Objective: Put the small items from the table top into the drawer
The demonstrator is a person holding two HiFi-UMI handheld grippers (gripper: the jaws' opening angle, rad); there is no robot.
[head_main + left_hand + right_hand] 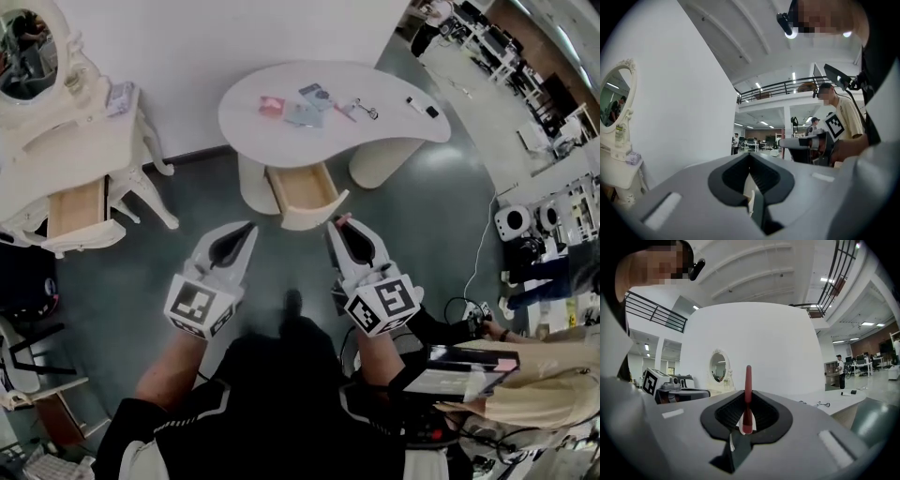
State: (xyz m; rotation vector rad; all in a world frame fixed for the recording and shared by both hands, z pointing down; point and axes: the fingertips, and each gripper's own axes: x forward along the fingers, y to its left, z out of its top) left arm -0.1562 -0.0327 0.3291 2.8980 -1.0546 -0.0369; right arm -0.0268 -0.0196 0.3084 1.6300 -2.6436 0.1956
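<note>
A white kidney-shaped table (pixel 394 131) stands ahead on the floor, its drawer (pixel 305 195) pulled open toward me. On its top lie a pink item (pixel 270 105), blue-grey cards (pixel 307 105), keys (pixel 364 109) and a small white-and-black item (pixel 422 106). Both grippers are held up well short of the table. My left gripper (pixel 248 228) (pixel 750 157) is shut, with nothing seen between its jaws. My right gripper (pixel 339 225) (pixel 748 380) is shut on a thin red item (pixel 748 394) that sticks up past the jaw tips.
A white dressing table (pixel 66 141) with an oval mirror (pixel 26 52) stands at the left, one drawer (pixel 75 208) open. A seated person (pixel 544 375) and cables are at the right. Grey floor lies between me and the kidney-shaped table.
</note>
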